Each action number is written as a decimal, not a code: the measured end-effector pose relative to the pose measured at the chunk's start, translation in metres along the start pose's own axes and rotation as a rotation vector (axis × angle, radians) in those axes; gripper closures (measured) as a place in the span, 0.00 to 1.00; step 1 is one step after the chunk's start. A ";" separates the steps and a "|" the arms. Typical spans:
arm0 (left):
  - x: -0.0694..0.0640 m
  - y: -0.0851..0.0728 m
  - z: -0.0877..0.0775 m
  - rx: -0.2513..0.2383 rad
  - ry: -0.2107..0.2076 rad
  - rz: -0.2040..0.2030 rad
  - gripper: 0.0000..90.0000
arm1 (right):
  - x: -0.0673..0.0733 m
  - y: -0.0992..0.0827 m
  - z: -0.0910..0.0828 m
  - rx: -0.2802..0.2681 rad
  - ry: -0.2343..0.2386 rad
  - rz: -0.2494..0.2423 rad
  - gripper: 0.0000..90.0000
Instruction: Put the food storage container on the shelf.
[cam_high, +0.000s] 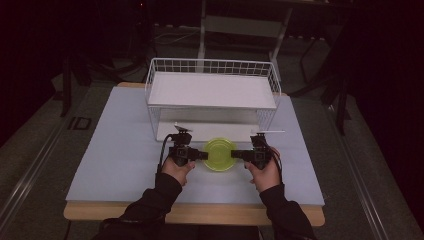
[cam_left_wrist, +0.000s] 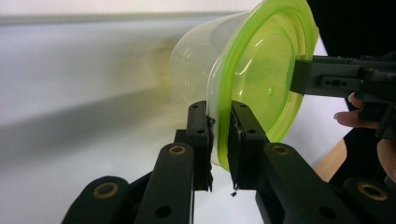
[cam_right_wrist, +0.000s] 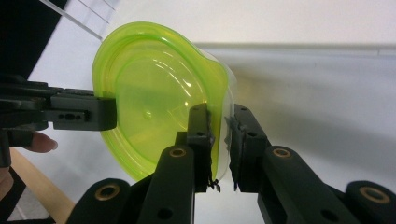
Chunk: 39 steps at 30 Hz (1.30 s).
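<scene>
A clear round container with a lime-green lid (cam_high: 219, 155) sits on the pale table mat (cam_high: 120, 150), just in front of the wire shelf. My left gripper (cam_high: 202, 155) comes in level from the left, shut on the lid's rim. In the left gripper view its jaws (cam_left_wrist: 219, 109) pinch the green rim (cam_left_wrist: 261, 79) from both sides. My right gripper (cam_high: 236, 155) holds the opposite edge, and its jaws (cam_right_wrist: 219, 112) are shut on the rim of the container (cam_right_wrist: 149, 107). Each gripper view also shows the other gripper (cam_left_wrist: 327, 79) (cam_right_wrist: 79, 114) at the far rim.
A white wire shelf rack (cam_high: 212, 92) stands right behind the container, with a low open space under its shelf. The mat lies on a wooden table whose front edge (cam_high: 200, 214) runs near the person's sleeves. The surroundings are dark.
</scene>
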<state>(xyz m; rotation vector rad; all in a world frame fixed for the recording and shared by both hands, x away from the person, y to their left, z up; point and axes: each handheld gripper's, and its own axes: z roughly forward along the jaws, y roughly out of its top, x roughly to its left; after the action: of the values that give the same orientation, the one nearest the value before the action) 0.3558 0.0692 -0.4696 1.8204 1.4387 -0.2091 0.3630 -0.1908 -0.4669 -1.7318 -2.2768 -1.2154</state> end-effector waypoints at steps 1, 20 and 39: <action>-0.002 0.001 -0.003 -0.004 0.000 0.004 0.90 | 0.002 0.001 -0.003 -0.013 0.002 -0.008 0.89; -0.050 0.031 -0.085 -0.102 0.016 0.101 0.90 | 0.058 0.035 -0.067 -0.137 0.054 -0.106 0.89; -0.059 0.082 -0.119 -0.198 0.044 0.081 0.90 | 0.092 0.102 -0.085 -0.185 0.031 -0.137 0.89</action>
<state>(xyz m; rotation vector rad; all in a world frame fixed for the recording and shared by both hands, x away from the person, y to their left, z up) 0.3685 0.0999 -0.3166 1.7258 1.3613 0.0140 0.3779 -0.1601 -0.3091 -1.6196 -2.3668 -1.5122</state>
